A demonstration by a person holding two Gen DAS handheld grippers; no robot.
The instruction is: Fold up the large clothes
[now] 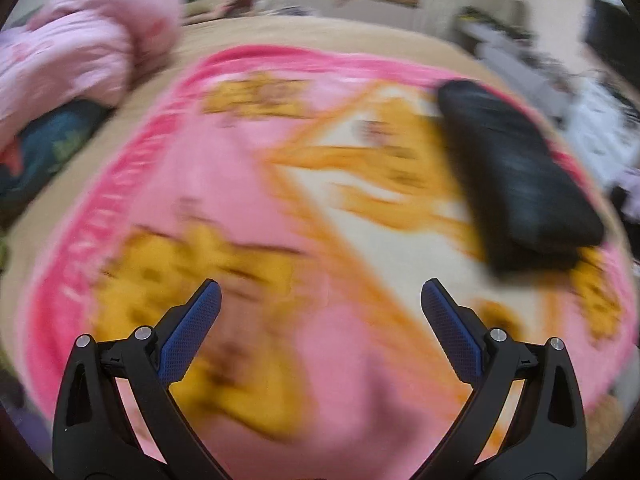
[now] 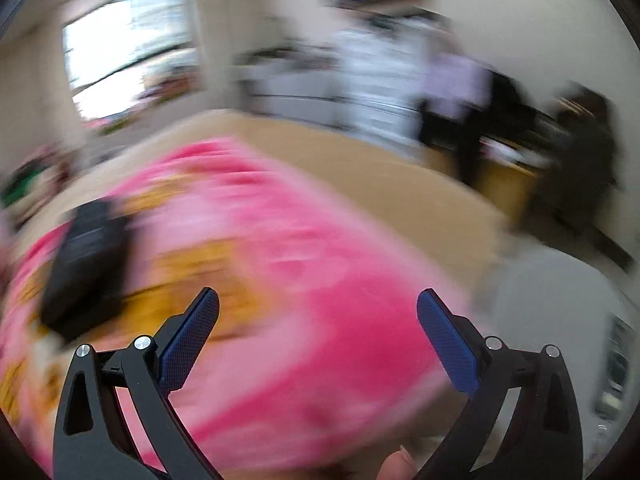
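A folded black garment (image 1: 516,176) lies on a pink and orange patterned blanket (image 1: 248,184) spread over a tan bed. It sits to the upper right of my left gripper (image 1: 320,292), which is open and empty above the blanket. In the right wrist view the black garment (image 2: 84,264) lies at the left on the pink blanket (image 2: 304,280). My right gripper (image 2: 318,300) is open and empty above the blanket's right part. Both views are blurred by motion.
A pink quilt heap (image 1: 80,48) lies at the bed's far left, with dark fabric (image 1: 52,144) below it. The tan bed surface (image 2: 360,168) ends at the right. White drawers and hanging clothes (image 2: 384,80) stand behind; a window (image 2: 128,40) is at the back left.
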